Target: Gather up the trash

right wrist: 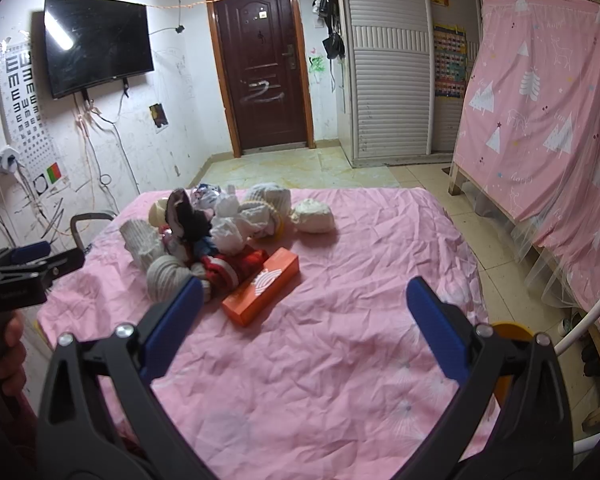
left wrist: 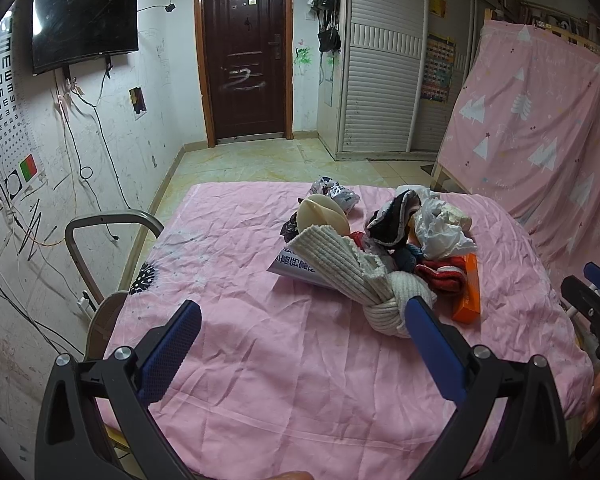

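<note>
**Trash and clothing heaped together on the pink table cover**

The trash sits mixed into a pile of socks and cloth on the pink sheet (right wrist: 340, 360), toward the far-left part of the covered surface as the right wrist camera sees it.

Nearest, the left gripper (left wrist: 304, 316) is spread wide with nothing between its blue pads, hovering over bare sheet just short of the pile. The right gripper (right wrist: 304, 300) is equally wide apart and empty, over the near middle of the sheet.

At the near edge of the pile lies an orange box (right wrist: 262, 290), long and flat, with a white fan-like mark on its top. It touches a red-and-white knit piece (right wrist: 236, 266). Just beside that is a knotted cream ribbed sock (left wrist: 384, 300), whose open cuff lies on a white printed paper (left wrist: 296, 270).

Further in, a crumpled white plastic bag (left wrist: 440, 232) rests on top, wrinkled and semi-transparent, beside a black-and-white cloth (left wrist: 394, 216). A beige rounded item (left wrist: 320, 216) leans behind the sock's cuff. At the far edge is a crumpled silver-and-black wrapper (left wrist: 334, 194).

Beyond the sheet stand a dark door (left wrist: 246, 52) and a wall-mounted TV (left wrist: 84, 16).
</note>
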The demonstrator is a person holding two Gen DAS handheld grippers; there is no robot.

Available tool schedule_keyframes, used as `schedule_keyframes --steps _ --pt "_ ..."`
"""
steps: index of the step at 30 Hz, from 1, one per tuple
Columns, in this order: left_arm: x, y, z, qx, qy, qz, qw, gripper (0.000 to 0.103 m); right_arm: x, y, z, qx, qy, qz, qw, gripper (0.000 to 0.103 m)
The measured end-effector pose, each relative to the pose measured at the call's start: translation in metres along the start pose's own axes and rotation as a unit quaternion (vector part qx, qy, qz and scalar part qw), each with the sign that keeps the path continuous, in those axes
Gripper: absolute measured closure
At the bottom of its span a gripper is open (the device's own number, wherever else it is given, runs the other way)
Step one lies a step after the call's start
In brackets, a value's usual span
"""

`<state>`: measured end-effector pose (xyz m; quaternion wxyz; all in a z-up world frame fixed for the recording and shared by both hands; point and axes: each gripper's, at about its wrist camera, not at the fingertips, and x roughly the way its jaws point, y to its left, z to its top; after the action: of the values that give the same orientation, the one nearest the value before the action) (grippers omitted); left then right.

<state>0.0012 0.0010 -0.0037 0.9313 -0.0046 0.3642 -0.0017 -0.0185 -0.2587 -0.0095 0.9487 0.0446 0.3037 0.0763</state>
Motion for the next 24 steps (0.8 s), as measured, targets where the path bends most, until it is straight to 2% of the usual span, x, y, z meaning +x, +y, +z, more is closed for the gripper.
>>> schedule_keyframes --steps 24 --pt "0.0009 -0.0023 -0.0003 0.005 0.0 0.002 1.0 0.011 0.0036 0.0005 -0.0015 -0.001 0.002 0.001 1.0 0.005"
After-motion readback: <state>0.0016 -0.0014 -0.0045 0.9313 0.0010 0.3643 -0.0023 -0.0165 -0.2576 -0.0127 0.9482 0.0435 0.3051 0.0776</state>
